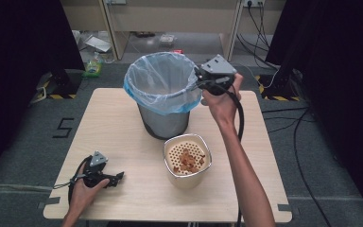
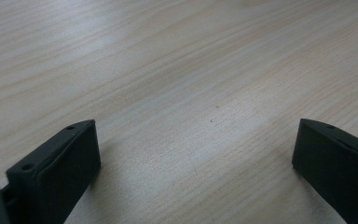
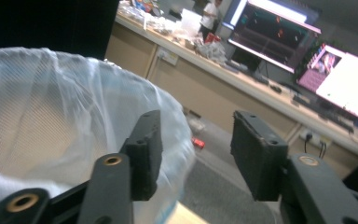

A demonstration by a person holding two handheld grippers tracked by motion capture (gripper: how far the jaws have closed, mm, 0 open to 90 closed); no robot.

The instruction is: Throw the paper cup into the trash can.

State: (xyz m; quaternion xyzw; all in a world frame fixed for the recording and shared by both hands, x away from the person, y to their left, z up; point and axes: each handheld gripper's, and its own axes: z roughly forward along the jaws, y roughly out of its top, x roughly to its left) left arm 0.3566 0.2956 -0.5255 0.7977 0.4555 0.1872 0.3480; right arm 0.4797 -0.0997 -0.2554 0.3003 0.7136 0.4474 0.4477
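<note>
A grey waste bin (image 1: 163,90) lined with a pale blue-white bag stands at the back middle of the wooden table (image 1: 118,127). In front of it sits a white container (image 1: 187,158) with a perforated insert that carries brown scraps. My right gripper (image 1: 199,75) is held up at the bin's right rim; in the right gripper view its jaws (image 3: 193,135) stand apart with nothing between them, and the bag's rim (image 3: 51,102) lies just left of them. My left gripper (image 1: 119,177) rests low at the table's front left, open over bare wood (image 2: 196,135).
Black curtains flank the table on both sides. Cables (image 1: 302,123) trail over the floor at the right, and bottles and packets (image 1: 94,64) lie on the floor behind the table. A long counter with lit monitors (image 3: 279,32) runs along the back.
</note>
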